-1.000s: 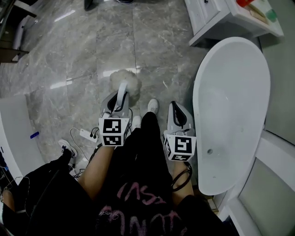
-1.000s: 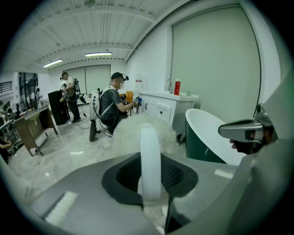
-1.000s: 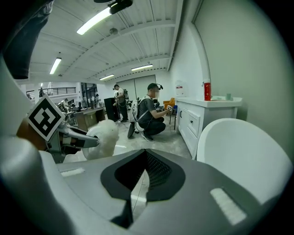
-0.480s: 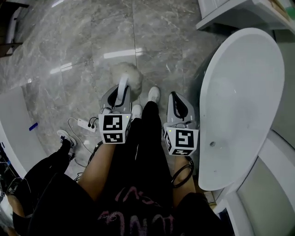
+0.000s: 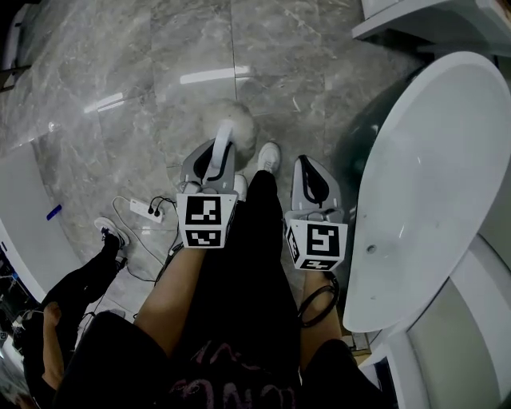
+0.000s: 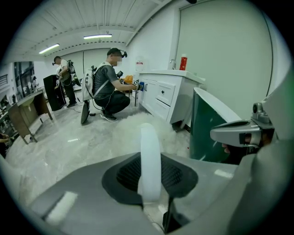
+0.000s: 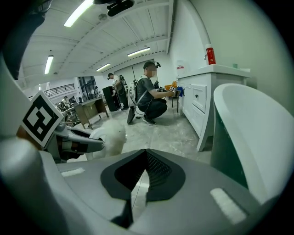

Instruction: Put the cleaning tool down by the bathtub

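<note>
The cleaning tool is a duster with a fluffy white head [image 5: 237, 118] and a white handle [image 5: 219, 150]. My left gripper [image 5: 212, 157] is shut on that handle, and the head hangs just above the grey marble floor. In the left gripper view the handle [image 6: 149, 158] stands up between the jaws with the fluffy head [image 6: 148, 121] beyond it. My right gripper [image 5: 308, 165] is beside it, shut and holding nothing. The white bathtub [image 5: 361, 200] lies just to its right. The right gripper view shows the tub rim [image 7: 248, 114] close by and the duster head [image 7: 110, 133] to the left.
A white cabinet [image 5: 431, 20] stands beyond the tub's far end. A power strip with cables [image 5: 145, 210] lies on the floor at the left, near another person's shoe [image 5: 109, 232]. My own white shoe [image 5: 268, 156] is between the grippers. A person [image 6: 108, 87] crouches by the cabinet [image 6: 165, 94].
The view has swung so the bathtub sits further right and lower. Both grippers stay side by side, and the duster is still held in the left one.
</note>
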Demonstrator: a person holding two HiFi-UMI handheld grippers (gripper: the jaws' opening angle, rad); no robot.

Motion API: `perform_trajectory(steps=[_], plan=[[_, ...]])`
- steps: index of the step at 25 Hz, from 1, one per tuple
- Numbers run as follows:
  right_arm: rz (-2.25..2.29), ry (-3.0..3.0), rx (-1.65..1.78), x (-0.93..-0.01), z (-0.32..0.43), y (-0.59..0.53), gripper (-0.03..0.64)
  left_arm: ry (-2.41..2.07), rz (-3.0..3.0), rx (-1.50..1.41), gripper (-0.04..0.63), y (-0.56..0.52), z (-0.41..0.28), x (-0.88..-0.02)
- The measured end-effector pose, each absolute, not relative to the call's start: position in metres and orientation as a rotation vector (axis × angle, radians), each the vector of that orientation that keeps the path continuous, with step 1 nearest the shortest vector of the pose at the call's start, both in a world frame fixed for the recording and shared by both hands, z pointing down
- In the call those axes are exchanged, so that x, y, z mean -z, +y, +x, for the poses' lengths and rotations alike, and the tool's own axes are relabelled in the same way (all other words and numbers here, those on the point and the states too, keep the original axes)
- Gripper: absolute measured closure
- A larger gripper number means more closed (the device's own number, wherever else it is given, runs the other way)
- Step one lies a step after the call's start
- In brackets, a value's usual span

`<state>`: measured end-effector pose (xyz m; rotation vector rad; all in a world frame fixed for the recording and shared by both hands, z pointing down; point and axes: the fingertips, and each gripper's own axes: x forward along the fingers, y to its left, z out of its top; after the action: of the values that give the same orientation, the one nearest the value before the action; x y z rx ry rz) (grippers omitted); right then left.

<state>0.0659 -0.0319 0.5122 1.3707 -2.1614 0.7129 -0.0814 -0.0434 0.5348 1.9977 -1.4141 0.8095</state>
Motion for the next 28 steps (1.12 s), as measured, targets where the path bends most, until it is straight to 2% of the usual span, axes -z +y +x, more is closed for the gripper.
perform_trajectory(steps=[28], plan=[[1.296,-2.074,-0.814,-0.712,0.078,-0.049,0.603,-1.354,1.900,-0.870,0.515,-0.059,-0.075,-0.740]])
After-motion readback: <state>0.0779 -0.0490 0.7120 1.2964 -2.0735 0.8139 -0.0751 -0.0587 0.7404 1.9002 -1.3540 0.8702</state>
